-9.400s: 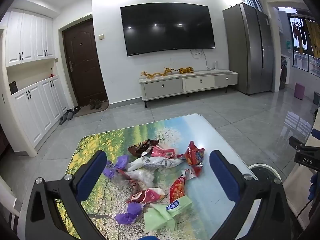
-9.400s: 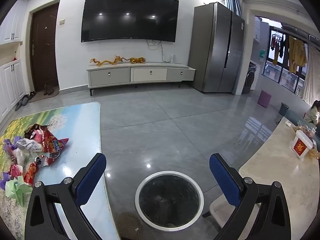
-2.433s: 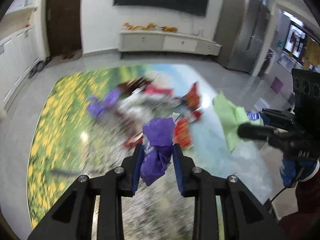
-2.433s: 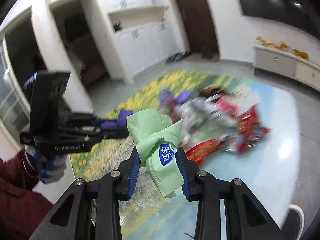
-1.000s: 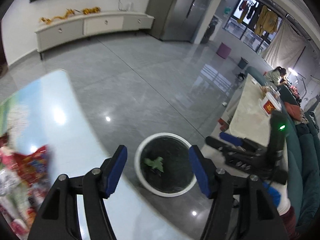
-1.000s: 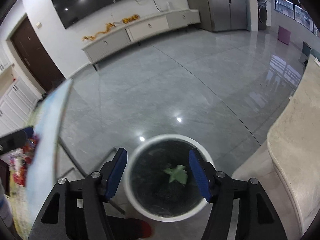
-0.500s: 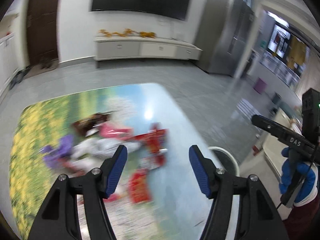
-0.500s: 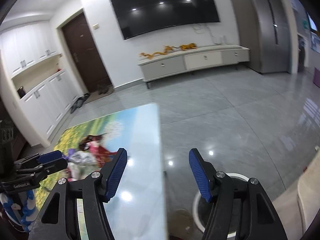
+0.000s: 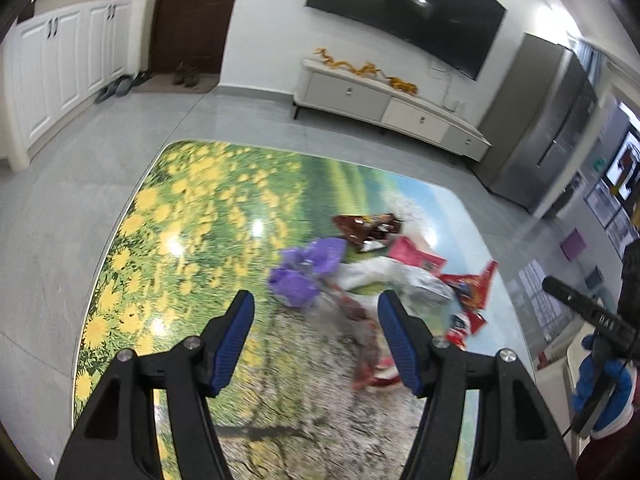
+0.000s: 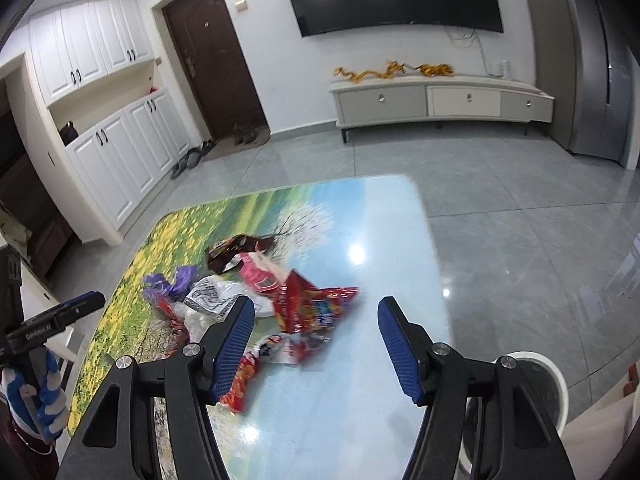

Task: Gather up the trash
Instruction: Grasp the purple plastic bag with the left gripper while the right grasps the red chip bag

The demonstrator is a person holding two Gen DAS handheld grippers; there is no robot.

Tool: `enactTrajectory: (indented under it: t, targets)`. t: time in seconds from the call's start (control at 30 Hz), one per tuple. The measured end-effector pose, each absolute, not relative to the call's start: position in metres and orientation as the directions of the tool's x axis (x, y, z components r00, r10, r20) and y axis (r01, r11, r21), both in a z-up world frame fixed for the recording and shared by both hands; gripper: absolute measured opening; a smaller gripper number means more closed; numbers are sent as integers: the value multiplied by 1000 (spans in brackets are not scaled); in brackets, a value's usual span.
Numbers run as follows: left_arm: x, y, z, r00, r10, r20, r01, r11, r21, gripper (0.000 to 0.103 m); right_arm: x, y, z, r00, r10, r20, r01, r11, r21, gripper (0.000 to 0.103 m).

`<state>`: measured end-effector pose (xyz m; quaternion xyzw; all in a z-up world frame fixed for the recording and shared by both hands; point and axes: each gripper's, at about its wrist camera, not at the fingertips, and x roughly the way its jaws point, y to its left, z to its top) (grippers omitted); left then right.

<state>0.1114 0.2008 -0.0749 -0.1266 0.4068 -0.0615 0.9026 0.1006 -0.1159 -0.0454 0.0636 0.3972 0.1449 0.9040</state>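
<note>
A heap of wrappers lies on the flower-print table [image 9: 192, 216]: a purple wrapper [image 9: 306, 270], a brown packet [image 9: 366, 226], a pink packet [image 9: 414, 256], a white bag [image 9: 400, 278] and red snack bags [image 9: 470, 286]. My left gripper [image 9: 316, 338] is open and empty, above the table just short of the purple wrapper. My right gripper [image 10: 316, 340] is open and empty, above the red snack bags [image 10: 312, 306] at the heap's right side. The purple wrapper [image 10: 176, 282] and white bag [image 10: 212, 298] lie left of it. The white-rimmed bin [image 10: 548, 392] stands on the floor at the table's right.
The other gripper and gloved hand show at the right edge of the left wrist view [image 9: 592, 324] and the left edge of the right wrist view [image 10: 44, 328]. A TV cabinet [image 10: 440, 100], white cupboards [image 10: 116, 148] and a grey fridge [image 9: 536, 136] line the walls.
Both grippers dropped their green and purple trash into the bin and opened. Both have swung back from the bin over the table and now face the heap.
</note>
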Motion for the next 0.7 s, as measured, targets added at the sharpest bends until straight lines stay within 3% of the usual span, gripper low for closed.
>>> enactTrajectory:
  t: [0.6, 0.7]
  targets:
    - [188, 198, -138, 530, -202, -824, -57, 960, -272, 62, 162, -83, -108, 544, 287, -788, -152, 958, 244, 62]
    - [189, 196, -145, 520, -203, -829, -61, 960, -273, 60, 163, -88, -112, 541, 303, -785, -150, 953, 264, 50]
